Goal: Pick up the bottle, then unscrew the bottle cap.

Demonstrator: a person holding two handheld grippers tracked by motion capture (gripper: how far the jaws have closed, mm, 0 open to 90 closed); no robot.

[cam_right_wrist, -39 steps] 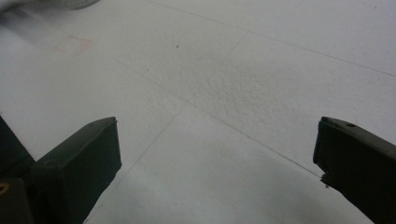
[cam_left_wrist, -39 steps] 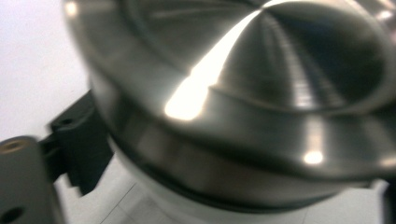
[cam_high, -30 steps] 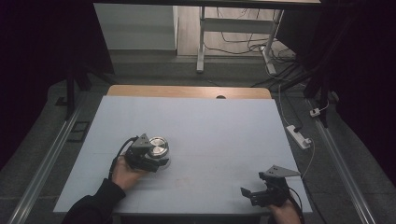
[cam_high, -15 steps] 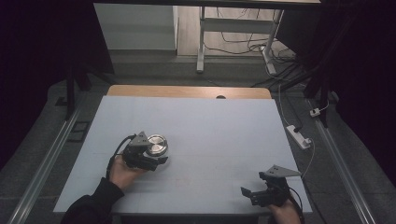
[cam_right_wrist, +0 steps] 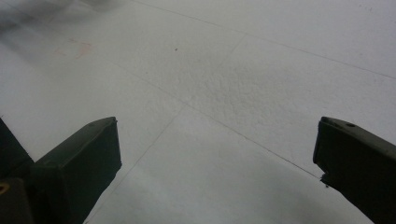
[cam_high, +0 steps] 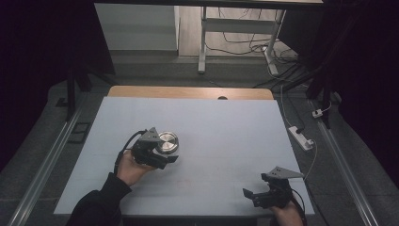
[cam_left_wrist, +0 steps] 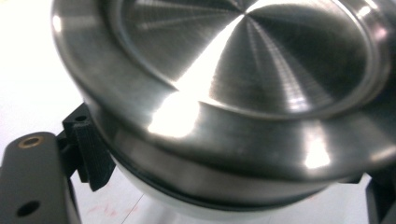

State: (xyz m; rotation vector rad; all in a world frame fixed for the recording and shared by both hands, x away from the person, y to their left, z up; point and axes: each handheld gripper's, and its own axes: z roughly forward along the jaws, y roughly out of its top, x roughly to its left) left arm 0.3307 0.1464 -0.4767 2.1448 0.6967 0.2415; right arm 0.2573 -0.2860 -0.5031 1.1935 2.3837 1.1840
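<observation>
The left gripper (cam_high: 162, 151) sits at the near-left of the counter (cam_high: 226, 127), held in the person's left hand (cam_high: 129, 167), and it pinches a round metal container (cam_high: 167, 141) between its jaws. In the left gripper view the container (cam_left_wrist: 224, 93) looms close: a brushed steel lid with a raised rim, a dark seam below it and a pale body under that, with a ribbed black jaw pad pressed against its left side and the other jaw at the right edge of the view. From above, the container lies just beyond the grey three-cornered plate on the gripper, its shiny lid facing up; whether it rests on the counter or is lifted off it I cannot tell.

The right gripper (cam_high: 263, 195) is at the near-right corner of the counter, well apart from the container, held in the right hand (cam_high: 286, 215). Its jaws stand spread wide, with bare white counter (cam_right_wrist: 224, 93) between them and nothing held; faint seams cross the surface there.
</observation>
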